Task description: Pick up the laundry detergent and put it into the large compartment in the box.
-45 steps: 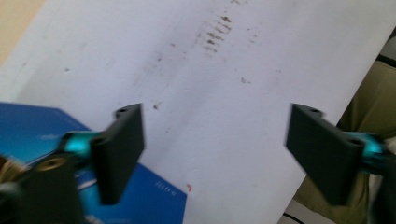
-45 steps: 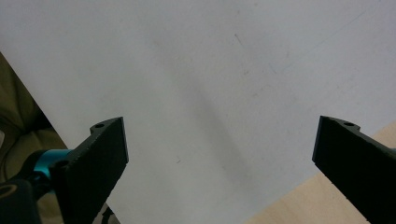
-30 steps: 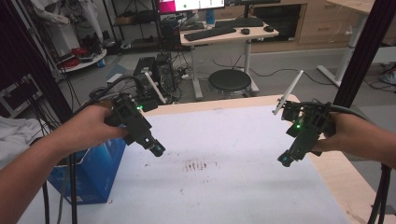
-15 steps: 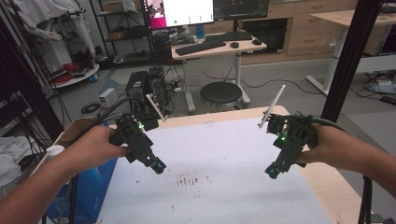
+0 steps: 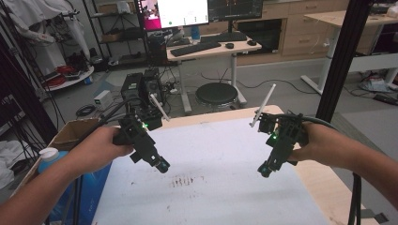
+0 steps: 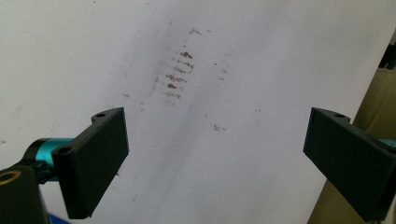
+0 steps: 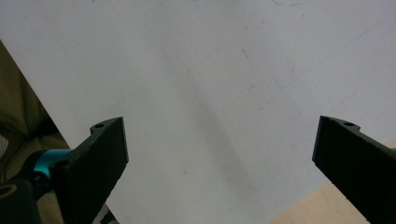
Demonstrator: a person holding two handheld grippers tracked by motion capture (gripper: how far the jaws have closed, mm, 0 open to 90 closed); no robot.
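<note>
A pale wooden table (image 5: 313,187) runs forward from the person's side, and a large white sheet (image 5: 211,197) covers most of its top, leaving bare wood along the far edge and the right side; no task thing lies on the sheet, which carries only a small patch of brown smudged streaks (image 5: 187,180) near its middle, between the two grippers; to the left of the table stands a blue container with a white cap (image 5: 48,154), beside an open brown cardboard box (image 5: 72,132). The person's left hand (image 5: 96,149) holds the black left gripper (image 5: 161,165) above the left part of the sheet, tilted down toward the smudge; its jaws stand wide apart with nothing between them, the streaks showing past them in the left gripper view. The right hand (image 5: 313,143) holds the black right gripper (image 5: 264,169) above the sheet's right part, angled down and inward; its jaws are likewise spread wide and empty over plain white sheet near the wooden edge.
</note>
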